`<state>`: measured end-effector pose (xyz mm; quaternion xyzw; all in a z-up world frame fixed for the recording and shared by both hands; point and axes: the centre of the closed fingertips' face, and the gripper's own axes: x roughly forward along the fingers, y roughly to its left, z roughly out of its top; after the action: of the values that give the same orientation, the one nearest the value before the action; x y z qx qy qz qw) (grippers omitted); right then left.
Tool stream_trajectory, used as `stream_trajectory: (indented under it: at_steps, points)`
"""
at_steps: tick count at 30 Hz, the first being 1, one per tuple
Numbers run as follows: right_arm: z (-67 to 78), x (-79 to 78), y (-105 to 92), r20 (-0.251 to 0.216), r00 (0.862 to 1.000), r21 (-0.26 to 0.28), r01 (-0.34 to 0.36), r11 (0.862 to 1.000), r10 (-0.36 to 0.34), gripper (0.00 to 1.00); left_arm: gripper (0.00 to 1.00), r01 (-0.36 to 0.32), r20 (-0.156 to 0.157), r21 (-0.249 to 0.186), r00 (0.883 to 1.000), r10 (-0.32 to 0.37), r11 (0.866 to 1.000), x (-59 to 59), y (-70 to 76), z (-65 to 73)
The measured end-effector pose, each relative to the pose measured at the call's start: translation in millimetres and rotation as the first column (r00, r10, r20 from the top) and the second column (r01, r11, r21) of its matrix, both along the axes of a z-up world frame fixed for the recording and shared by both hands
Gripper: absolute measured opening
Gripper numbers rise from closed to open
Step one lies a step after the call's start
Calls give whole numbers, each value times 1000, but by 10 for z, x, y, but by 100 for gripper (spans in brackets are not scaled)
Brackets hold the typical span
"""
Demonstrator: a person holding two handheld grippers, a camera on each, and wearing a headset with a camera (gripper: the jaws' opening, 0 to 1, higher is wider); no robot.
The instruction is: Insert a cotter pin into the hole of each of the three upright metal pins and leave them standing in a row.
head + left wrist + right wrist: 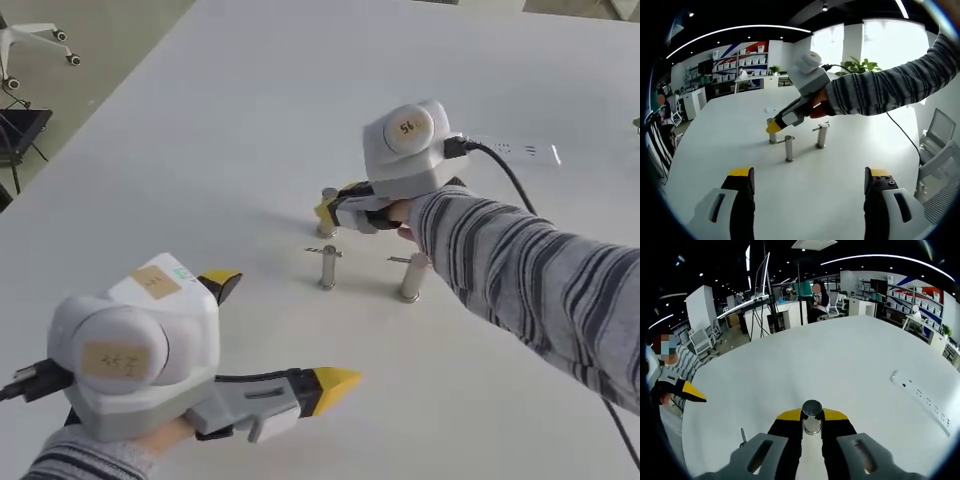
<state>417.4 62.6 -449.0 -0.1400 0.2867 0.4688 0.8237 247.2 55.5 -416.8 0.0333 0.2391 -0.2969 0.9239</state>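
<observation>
We are gripping the far metal pin [812, 412] with the right gripper [811, 422], aiming to stand it vertical, in row; the left gripper [810, 174] is hovering open, empty.

front: table [430, 400] bare up to middle pin [327, 267] and right pin [411, 277]
far pin [812, 412]: right gripper [328, 212] clamped around it
right side: sleeve [540, 290] overhead

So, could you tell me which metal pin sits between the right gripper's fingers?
The farthest pin; the two nearer pins stand free, each carrying a cotter pin.
</observation>
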Motion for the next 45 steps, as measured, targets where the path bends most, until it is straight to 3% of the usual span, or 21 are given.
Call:
stream_trajectory:
  at_steps: [10, 30, 45]
  points:
    - [36, 31, -319, 15, 1000, -37, 1, 999, -1, 8, 95, 19, 2, -2, 1000, -19, 1000, -46, -26, 29]
    - [45, -56, -1028, 17, 995, -65, 101, 993, -100, 8, 97, 41, 2, 19, 999, -42, 999, -106, -98, 67]
    - [11, -317, -1523, 1, 987, -84, 161, 983, -161, 8, 96, 46, 3, 27, 999, -46, 999, -138, -148, 87]
